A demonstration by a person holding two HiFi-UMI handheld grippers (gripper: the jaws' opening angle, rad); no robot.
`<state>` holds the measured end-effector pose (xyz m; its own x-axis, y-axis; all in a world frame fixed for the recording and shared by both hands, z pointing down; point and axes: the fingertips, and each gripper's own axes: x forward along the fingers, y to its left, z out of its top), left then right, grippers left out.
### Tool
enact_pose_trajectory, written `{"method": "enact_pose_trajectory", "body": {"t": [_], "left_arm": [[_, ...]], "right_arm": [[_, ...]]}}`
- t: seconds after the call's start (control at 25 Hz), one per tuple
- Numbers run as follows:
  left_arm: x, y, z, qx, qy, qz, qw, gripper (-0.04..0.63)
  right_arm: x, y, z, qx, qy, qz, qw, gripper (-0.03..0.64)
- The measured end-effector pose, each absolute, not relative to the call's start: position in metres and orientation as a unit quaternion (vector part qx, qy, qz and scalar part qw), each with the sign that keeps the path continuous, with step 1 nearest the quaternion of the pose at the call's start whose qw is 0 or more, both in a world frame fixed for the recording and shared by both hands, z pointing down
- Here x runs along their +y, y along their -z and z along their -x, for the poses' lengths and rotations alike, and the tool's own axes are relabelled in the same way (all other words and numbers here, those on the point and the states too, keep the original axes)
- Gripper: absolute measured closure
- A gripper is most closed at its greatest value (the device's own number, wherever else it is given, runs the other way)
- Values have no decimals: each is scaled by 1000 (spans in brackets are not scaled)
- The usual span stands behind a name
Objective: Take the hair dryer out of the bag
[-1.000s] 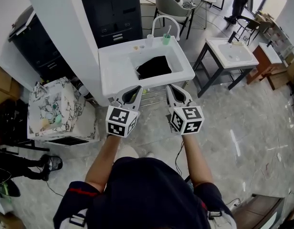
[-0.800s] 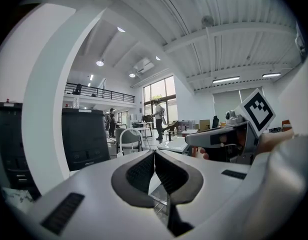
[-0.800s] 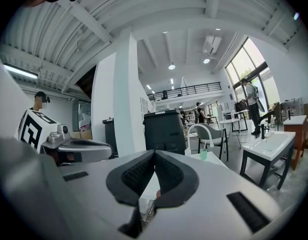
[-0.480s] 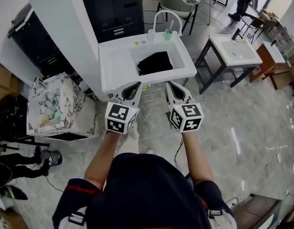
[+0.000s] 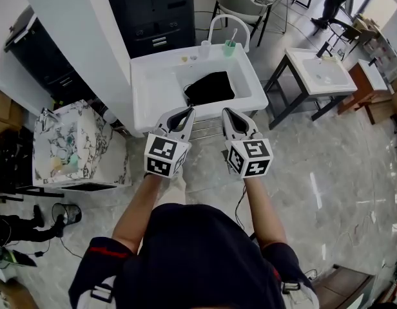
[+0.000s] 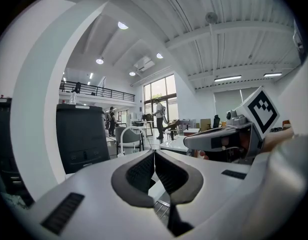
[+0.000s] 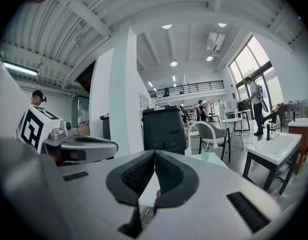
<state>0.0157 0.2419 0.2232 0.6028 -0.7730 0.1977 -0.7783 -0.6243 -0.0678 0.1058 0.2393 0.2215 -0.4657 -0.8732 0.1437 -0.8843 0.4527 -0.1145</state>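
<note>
A black bag (image 5: pixel 210 87) lies crumpled in the basin of a white sink stand (image 5: pixel 153 92). No hair dryer shows; the bag's inside is hidden. My left gripper (image 5: pixel 189 111) and right gripper (image 5: pixel 225 112) are held side by side at the sink's near edge, short of the bag, both pointing at it. Both are shut with nothing between the pads. In the left gripper view the closed jaws meet (image 6: pixel 154 154) and the right gripper (image 6: pixel 219 139) shows beside them. The right gripper view shows its shut jaws (image 7: pixel 154 155) and the left gripper (image 7: pixel 79 146).
A curved white faucet (image 5: pixel 227 21) and a green cup (image 5: pixel 229 47) stand at the sink's far rim. A white pillar (image 5: pixel 76 37) and a marble-patterned box (image 5: pixel 76 147) are to the left, a black cabinet (image 5: pixel 153 11) behind, and a second sink table (image 5: pixel 321 69) to the right.
Both grippers have moved forward together from over the floor to the sink's near edge. The sink and bag look closer. The jaws stayed shut.
</note>
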Motion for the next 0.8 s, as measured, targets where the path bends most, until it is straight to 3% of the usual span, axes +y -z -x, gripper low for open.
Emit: {"method": "enact_pose_trajectory", "body": {"t": [0.8], "left_arm": [[90, -224, 24, -430, -108, -896, 27, 580]], "right_arm": [[88, -229, -69, -847, -109, -519, 41, 583]]}}
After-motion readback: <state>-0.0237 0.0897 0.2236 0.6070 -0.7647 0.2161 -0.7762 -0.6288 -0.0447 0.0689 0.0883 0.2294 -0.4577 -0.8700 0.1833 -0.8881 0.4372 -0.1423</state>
